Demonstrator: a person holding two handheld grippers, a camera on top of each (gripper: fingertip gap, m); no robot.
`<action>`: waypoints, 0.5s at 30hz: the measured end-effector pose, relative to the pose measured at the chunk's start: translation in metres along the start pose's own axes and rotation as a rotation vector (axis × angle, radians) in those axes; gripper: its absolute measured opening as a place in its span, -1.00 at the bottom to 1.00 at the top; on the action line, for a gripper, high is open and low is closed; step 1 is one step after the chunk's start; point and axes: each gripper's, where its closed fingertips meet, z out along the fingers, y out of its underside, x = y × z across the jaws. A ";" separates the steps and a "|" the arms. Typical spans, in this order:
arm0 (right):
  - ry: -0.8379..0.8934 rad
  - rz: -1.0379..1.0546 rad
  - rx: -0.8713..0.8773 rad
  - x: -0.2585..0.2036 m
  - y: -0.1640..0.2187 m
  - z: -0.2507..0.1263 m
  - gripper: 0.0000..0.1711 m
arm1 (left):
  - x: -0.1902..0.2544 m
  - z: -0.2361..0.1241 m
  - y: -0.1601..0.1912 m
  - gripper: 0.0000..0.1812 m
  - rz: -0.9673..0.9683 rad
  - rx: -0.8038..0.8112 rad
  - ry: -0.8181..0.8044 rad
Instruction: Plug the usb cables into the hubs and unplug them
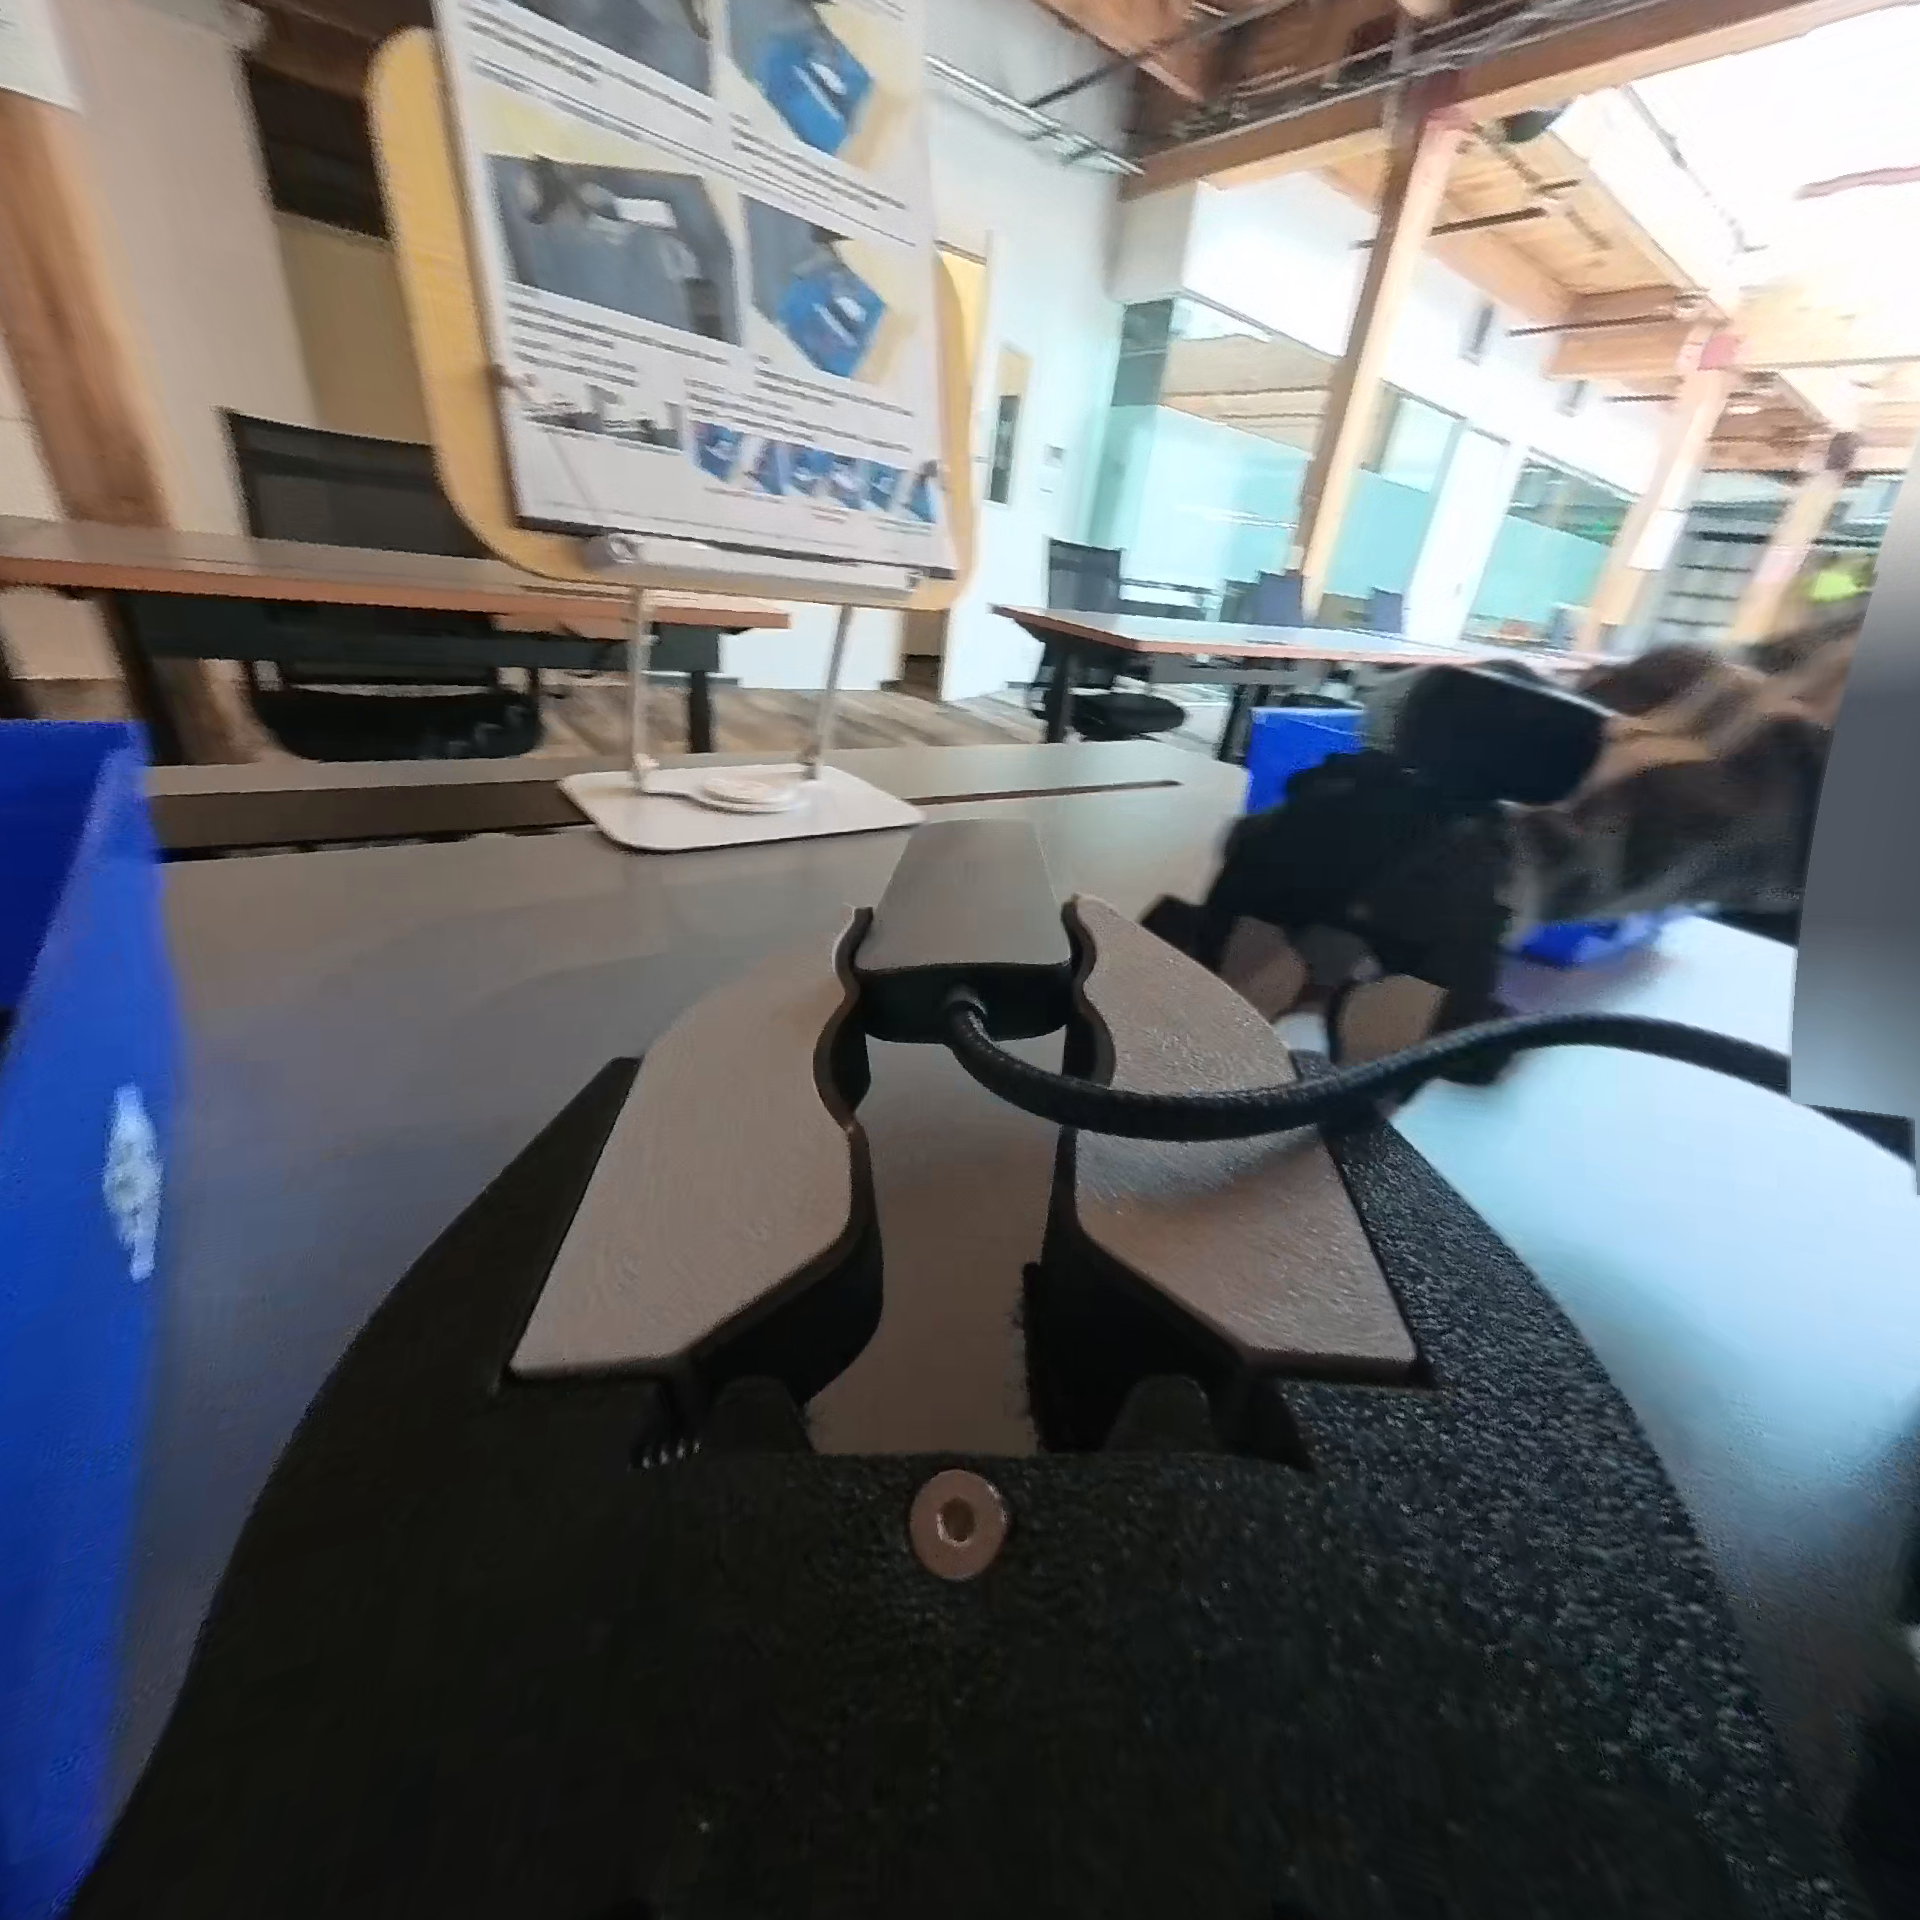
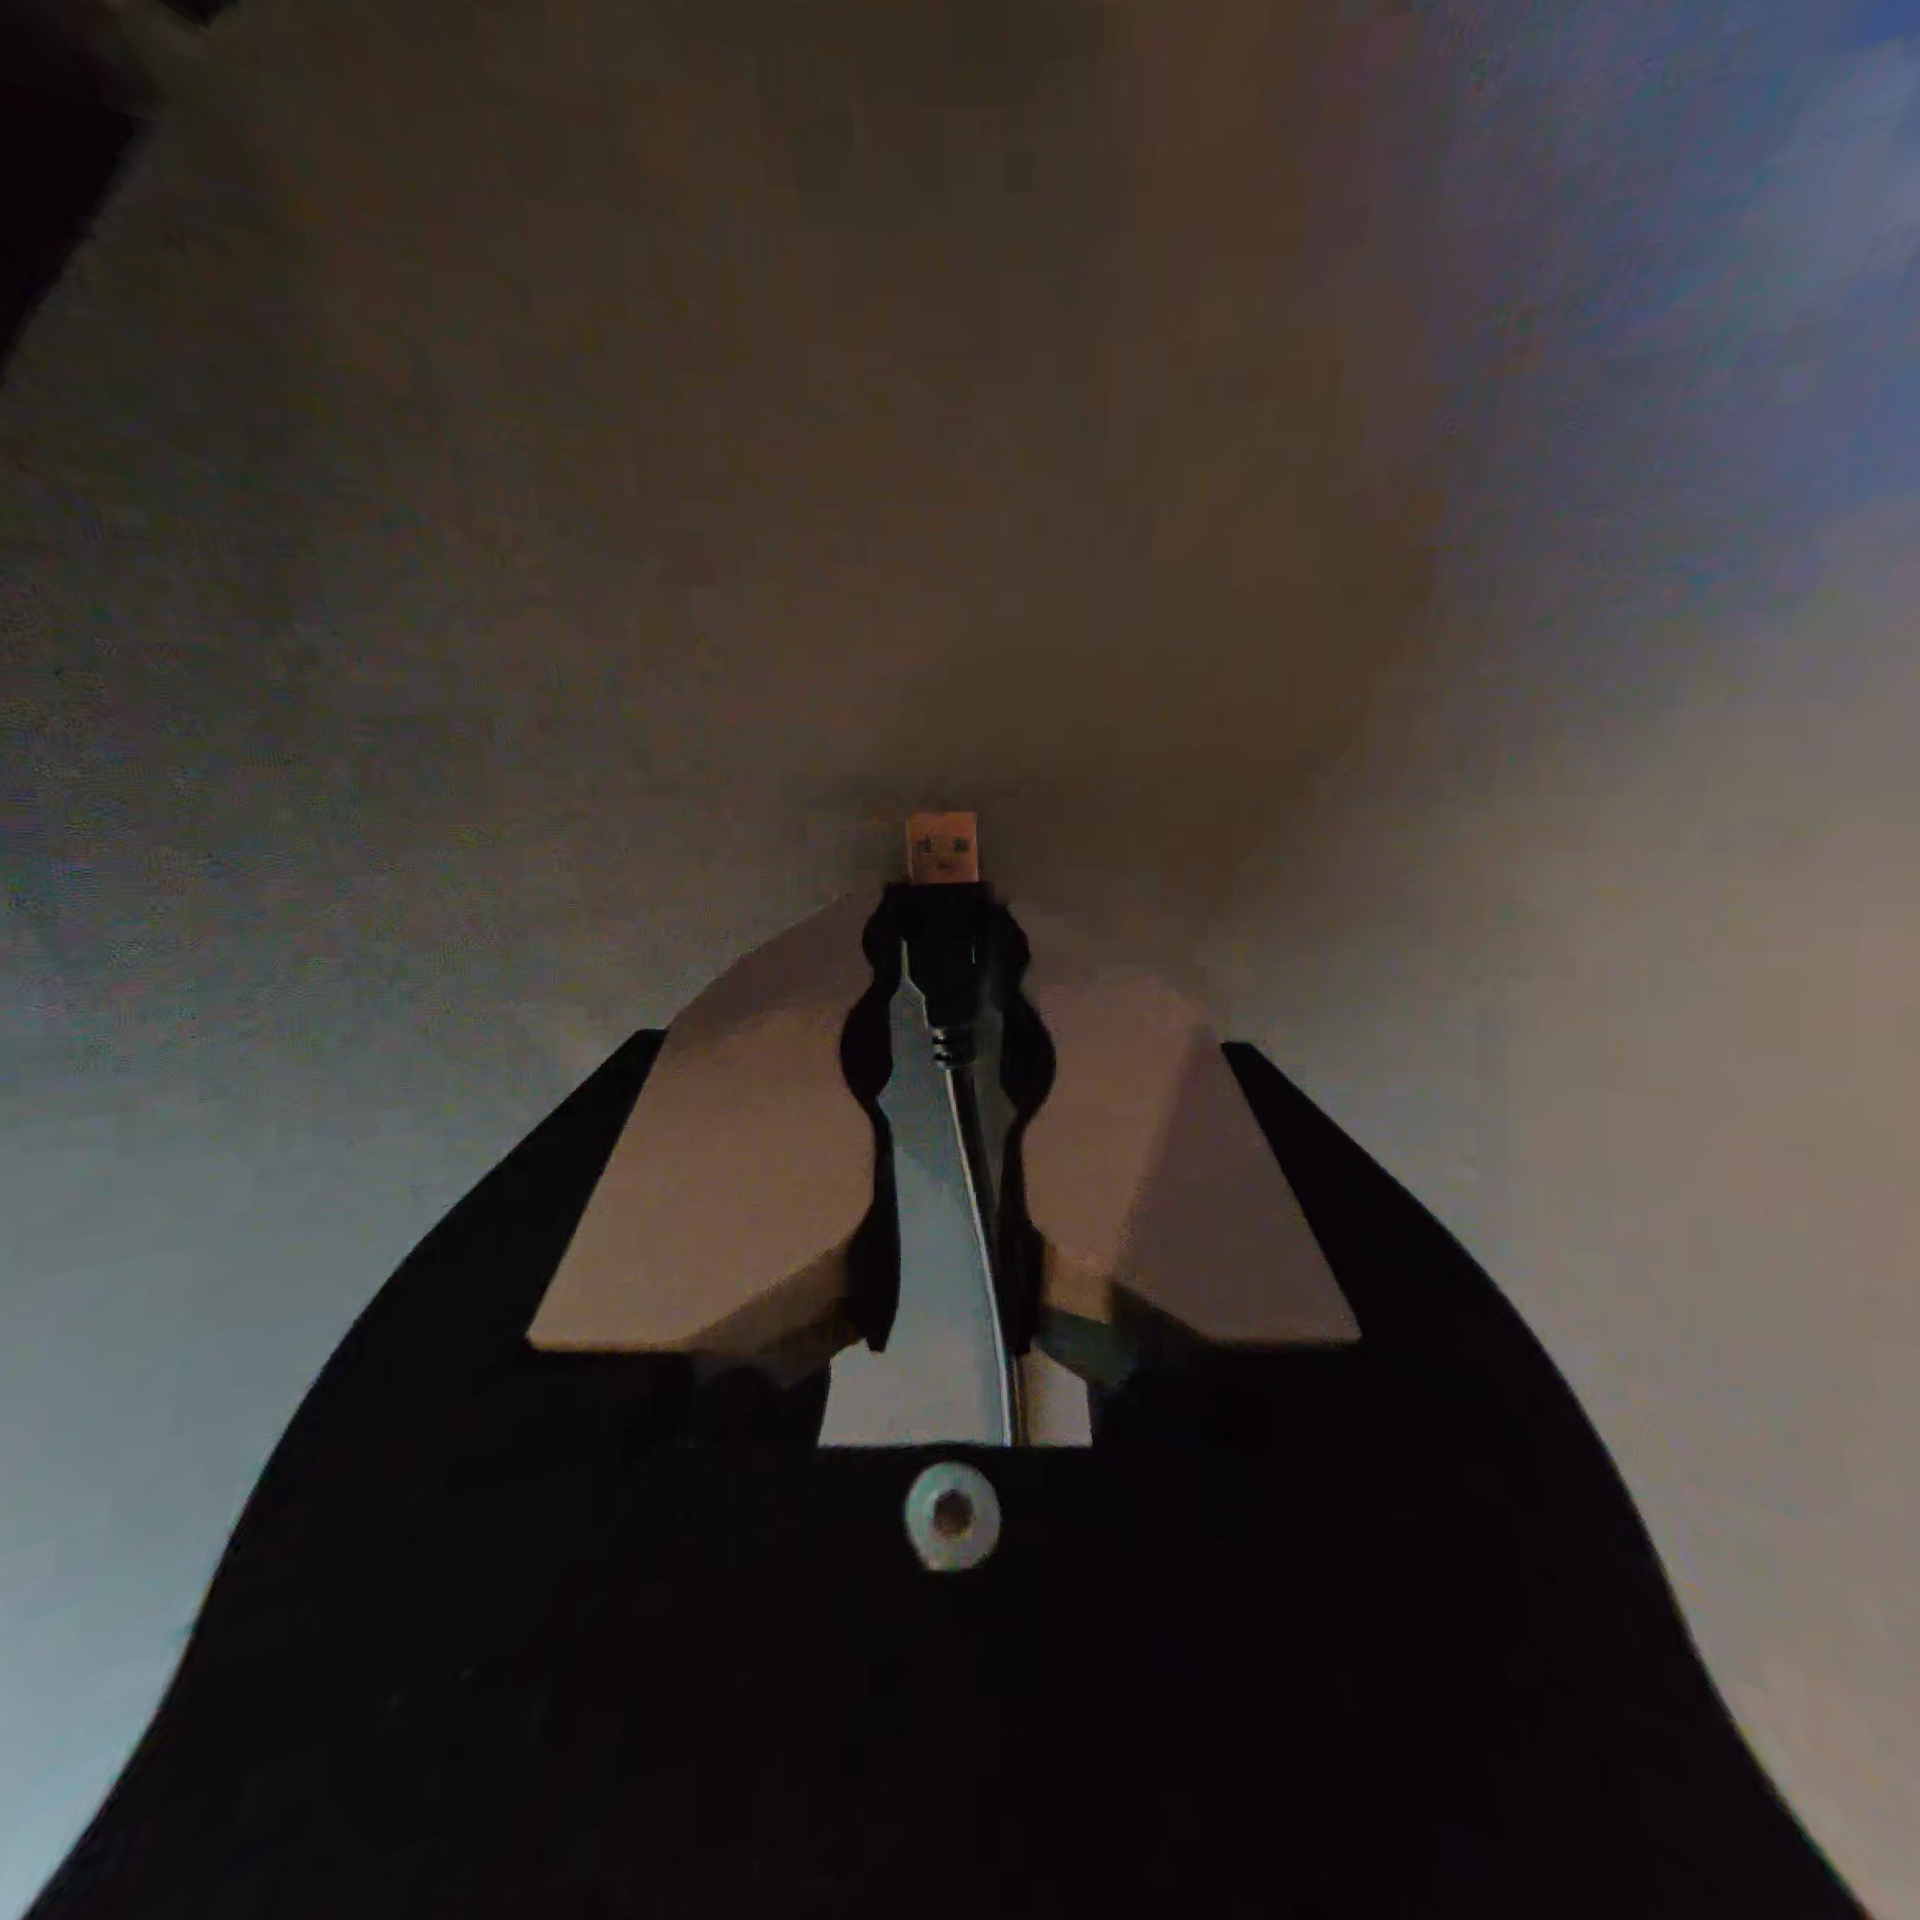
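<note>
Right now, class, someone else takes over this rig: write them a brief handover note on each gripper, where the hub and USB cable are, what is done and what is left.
Left gripper: shut on the grey hub, held above the table; the hub's braided lead trails off to the right.
Right gripper: shut on the USB cable just behind its plug, metal tip pointing forward at a plain surface.
Done: both parts are picked up.
Left: the plug is not in the hub. Bring the two together, line the plug up with a port, push in, then pull out.

bright office, wooden beams (image 1: 1382,301), desks (image 1: 1226,639)
</note>
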 end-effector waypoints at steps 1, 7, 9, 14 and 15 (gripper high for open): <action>0.074 0.079 -0.009 0.006 0.002 -0.001 -0.82 | -0.006 0.000 0.001 -0.63 0.018 0.004 -0.051; 0.336 0.520 0.133 0.040 -0.021 -0.028 -0.82 | -0.016 0.006 0.012 -0.63 0.092 0.013 -0.205; 0.393 0.590 0.182 0.051 -0.034 -0.038 -0.82 | -0.016 0.010 0.015 -0.63 0.124 0.011 -0.235; 0.405 0.694 0.290 0.062 -0.064 -0.037 -0.82 | -0.012 0.014 0.022 -0.63 0.309 -0.028 -0.306; 0.396 0.700 0.300 0.063 -0.068 -0.035 -0.82 | -0.010 0.015 0.023 -0.62 0.354 -0.038 -0.307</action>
